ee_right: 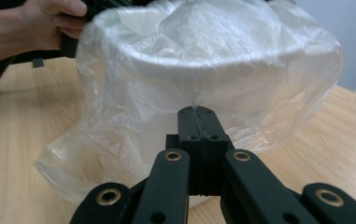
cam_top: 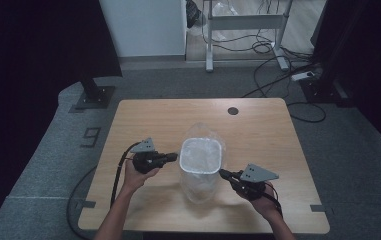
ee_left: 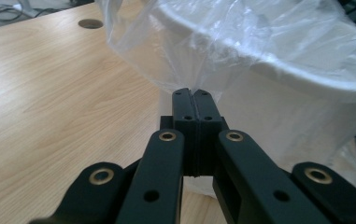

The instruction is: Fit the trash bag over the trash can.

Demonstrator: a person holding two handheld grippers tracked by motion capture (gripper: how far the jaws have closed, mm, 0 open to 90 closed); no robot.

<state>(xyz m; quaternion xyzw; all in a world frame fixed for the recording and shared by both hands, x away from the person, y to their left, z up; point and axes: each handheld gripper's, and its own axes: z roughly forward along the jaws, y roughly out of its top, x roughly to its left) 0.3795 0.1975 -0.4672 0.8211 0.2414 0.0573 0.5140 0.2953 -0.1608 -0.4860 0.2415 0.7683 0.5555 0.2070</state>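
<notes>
A white bin (cam_top: pixel 201 170) stands upright near the front middle of the wooden table (cam_top: pixel 143 115), with a clear plastic bag (cam_top: pixel 202 150) draped over its rim. My left gripper (cam_top: pixel 177 157) is shut on the bag's edge at the bin's left side; the pinched film (ee_left: pixel 199 70) rises from its closed jaws. My right gripper (cam_top: pixel 223 173) is shut on the bag at the bin's right side, where the bag (ee_right: pixel 203 79) bulges over the white bin (ee_right: pixel 241 100).
A round cable hole (cam_top: pixel 233 111) sits at the table's far edge. Beyond the table are a dark stand base (cam_top: pixel 94 96), a white desk frame (cam_top: pixel 245 30) and floor cables (cam_top: pixel 283 75). A hand (ee_right: pixel 40 23) holds the other gripper past the bin.
</notes>
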